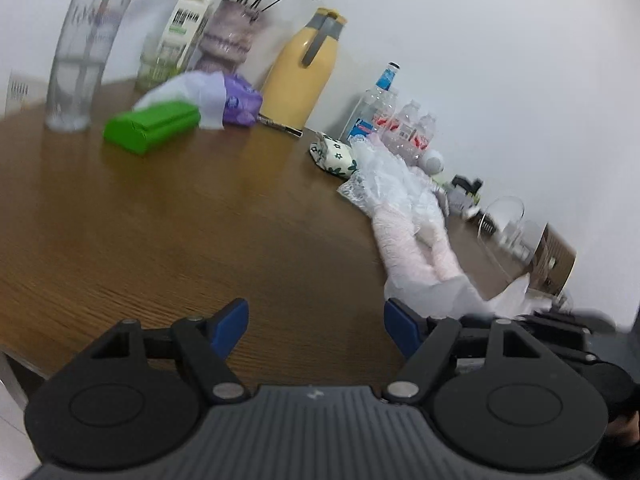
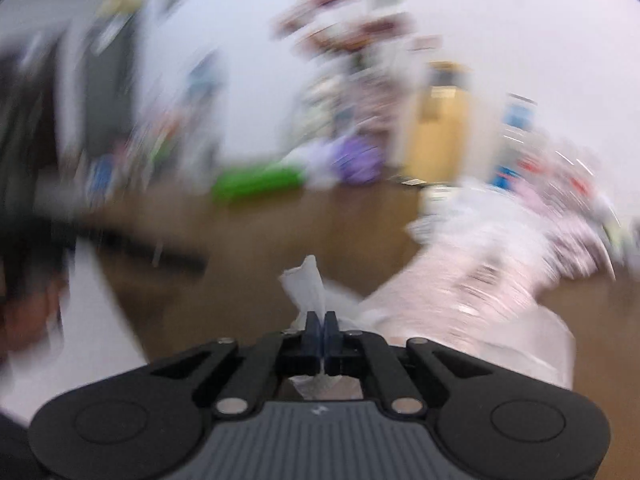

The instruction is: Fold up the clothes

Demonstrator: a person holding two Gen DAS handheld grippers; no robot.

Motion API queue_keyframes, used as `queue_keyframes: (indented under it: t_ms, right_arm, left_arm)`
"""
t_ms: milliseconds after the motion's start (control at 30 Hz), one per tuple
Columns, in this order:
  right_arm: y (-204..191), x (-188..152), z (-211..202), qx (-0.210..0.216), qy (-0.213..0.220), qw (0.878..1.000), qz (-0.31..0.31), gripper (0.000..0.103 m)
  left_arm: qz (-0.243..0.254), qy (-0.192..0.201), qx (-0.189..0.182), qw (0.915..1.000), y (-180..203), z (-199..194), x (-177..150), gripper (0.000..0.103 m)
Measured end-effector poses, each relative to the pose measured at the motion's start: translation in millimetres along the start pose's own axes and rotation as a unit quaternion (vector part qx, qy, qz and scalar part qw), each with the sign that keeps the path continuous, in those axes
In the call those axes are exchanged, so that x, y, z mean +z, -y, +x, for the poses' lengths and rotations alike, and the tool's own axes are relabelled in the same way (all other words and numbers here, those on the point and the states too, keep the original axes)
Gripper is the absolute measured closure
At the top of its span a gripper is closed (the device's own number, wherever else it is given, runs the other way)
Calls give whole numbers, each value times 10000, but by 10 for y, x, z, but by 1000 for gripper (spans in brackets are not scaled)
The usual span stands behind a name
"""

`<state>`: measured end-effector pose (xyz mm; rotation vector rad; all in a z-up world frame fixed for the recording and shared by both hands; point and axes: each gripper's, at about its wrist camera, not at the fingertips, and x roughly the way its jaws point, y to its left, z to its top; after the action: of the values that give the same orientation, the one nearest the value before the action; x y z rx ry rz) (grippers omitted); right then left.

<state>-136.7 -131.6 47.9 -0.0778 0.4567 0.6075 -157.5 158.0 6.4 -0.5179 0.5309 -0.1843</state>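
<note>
A pale pink and white lacy garment [image 1: 404, 216] lies stretched along the right side of the brown wooden table [image 1: 180, 208]. My left gripper [image 1: 316, 330] is open and empty above the table's near edge, its right finger beside the garment's near end. My right gripper [image 2: 321, 326] is shut on a white corner of the garment [image 2: 472, 276], which trails off to the right; this view is heavily motion blurred.
Along the wall stand a clear tumbler [image 1: 86, 52], a green case [image 1: 152, 124], a purple tissue pack [image 1: 240, 100], a flower vase [image 1: 232, 36], a yellow flask [image 1: 302, 72], water bottles [image 1: 384, 116], a floral pouch [image 1: 334, 154] and a glass jug [image 1: 504, 216].
</note>
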Motion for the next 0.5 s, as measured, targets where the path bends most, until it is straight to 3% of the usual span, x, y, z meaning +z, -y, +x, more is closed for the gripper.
queue_keyframes:
  t_ms: [67, 200, 300, 367, 433, 467, 500]
  right_arm:
    - [273, -74, -128, -107, 214, 9964, 815, 103]
    - [643, -324, -119, -449, -144, 9838, 1731, 102]
    - [646, -371, -122, -379, -192, 9850, 1673, 102]
    - [602, -353, -67, -316, -254, 9880, 1493, 101]
    - [602, -332, 6, -162, -318, 9881, 1496, 100]
    - [614, -324, 19, -70, -327, 9880, 1506, 97]
    - [625, -315, 26, 16, -336, 9880, 1505, 95]
  left_arm:
    - [-532, -2, -279, 9982, 69, 124, -50, 25]
    - [-854, 178, -732, 9935, 406, 388, -136, 26]
    - [-470, 368, -869, 9944, 717, 524, -116, 29]
    - [50, 243, -852, 9961, 954, 632, -74, 46]
    - [504, 52, -823, 9953, 1137, 718, -89, 57]
    - [734, -87, -729, 9946, 1206, 761, -118, 68]
    - [970, -243, -602, 9932, 1267, 804, -153, 71]
